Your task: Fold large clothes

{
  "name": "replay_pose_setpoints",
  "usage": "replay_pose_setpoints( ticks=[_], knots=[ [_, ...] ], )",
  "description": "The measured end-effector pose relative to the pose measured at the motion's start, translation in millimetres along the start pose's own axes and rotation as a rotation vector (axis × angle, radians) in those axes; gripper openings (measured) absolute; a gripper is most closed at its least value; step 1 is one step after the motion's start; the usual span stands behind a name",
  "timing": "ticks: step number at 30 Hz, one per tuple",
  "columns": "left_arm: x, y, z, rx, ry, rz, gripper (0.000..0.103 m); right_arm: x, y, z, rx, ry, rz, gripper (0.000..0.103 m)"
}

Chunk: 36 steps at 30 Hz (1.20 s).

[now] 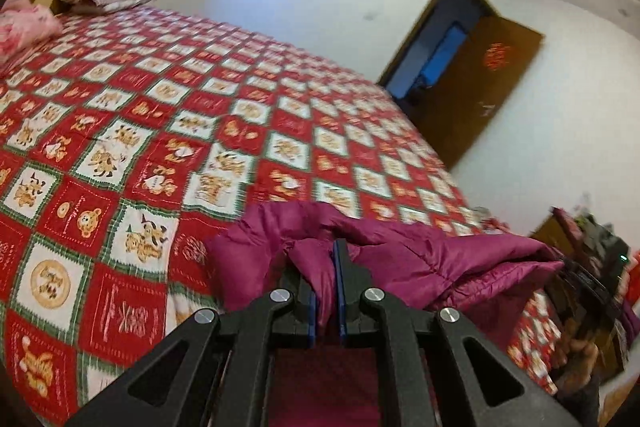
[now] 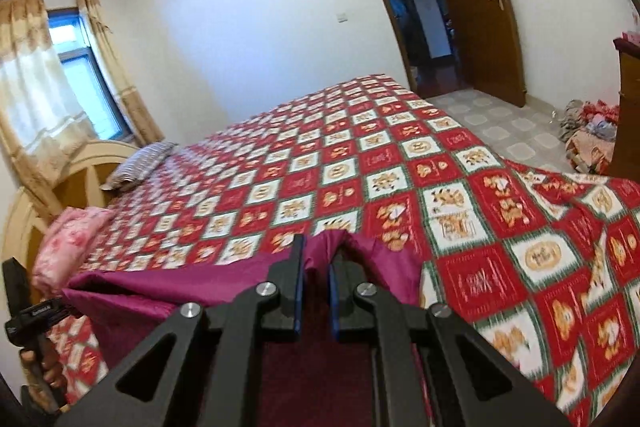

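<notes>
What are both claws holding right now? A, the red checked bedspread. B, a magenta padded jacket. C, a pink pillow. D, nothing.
B: the left claw and the right claw each pinch a fold of the magenta padded jacket.

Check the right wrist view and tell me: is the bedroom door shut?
No. The brown door is swung open, showing the dark doorway beside it.

Jacket (image 1: 420, 251) bottom beneath frame edge
</notes>
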State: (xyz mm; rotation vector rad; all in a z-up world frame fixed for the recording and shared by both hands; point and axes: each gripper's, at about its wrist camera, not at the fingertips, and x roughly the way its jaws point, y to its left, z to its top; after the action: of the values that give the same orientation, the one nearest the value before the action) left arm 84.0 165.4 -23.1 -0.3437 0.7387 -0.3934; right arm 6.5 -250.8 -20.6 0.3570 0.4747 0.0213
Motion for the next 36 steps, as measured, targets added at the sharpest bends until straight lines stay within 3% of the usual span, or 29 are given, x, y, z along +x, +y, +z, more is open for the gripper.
replay_pose_setpoints(
  ticks=[9, 13, 19, 23, 31, 36],
  knots=[
    [98.5, 15.1, 9.1, -0.012, 0.100, 0.237, 0.007, 109.4, -0.7, -9.6, -0.075, 0.099, -0.184, 0.012],
    [122.2, 23.6, 2.7, -0.030, 0.139, 0.268, 0.007, 138.8, -1.6, -22.3, -0.120, 0.131, -0.228, 0.012],
    [146.1, 28.3, -5.8, -0.017, 0.156, 0.282, 0.007, 161.6, -15.9, -37.3, -0.081, 0.161, -0.235, 0.018],
    [153.3, 24.6, -13.0, 0.021, 0.119, 0.301, 0.007, 168.0, -16.1, -44.8, -0.090, 0.159, -0.239, 0.020],
    [159.7, 6.7, -18.4, 0.138, 0.092, 0.414, 0.007, 174.8, -19.9, -48.5, -0.084, 0.177, -0.238, 0.023],
    [147.4, -1.4, -11.1, 0.161, 0.100, 0.470, 0.007, 175.7, -23.1, -49.3, -0.068, 0.180, -0.226, 0.023]
  ],
)
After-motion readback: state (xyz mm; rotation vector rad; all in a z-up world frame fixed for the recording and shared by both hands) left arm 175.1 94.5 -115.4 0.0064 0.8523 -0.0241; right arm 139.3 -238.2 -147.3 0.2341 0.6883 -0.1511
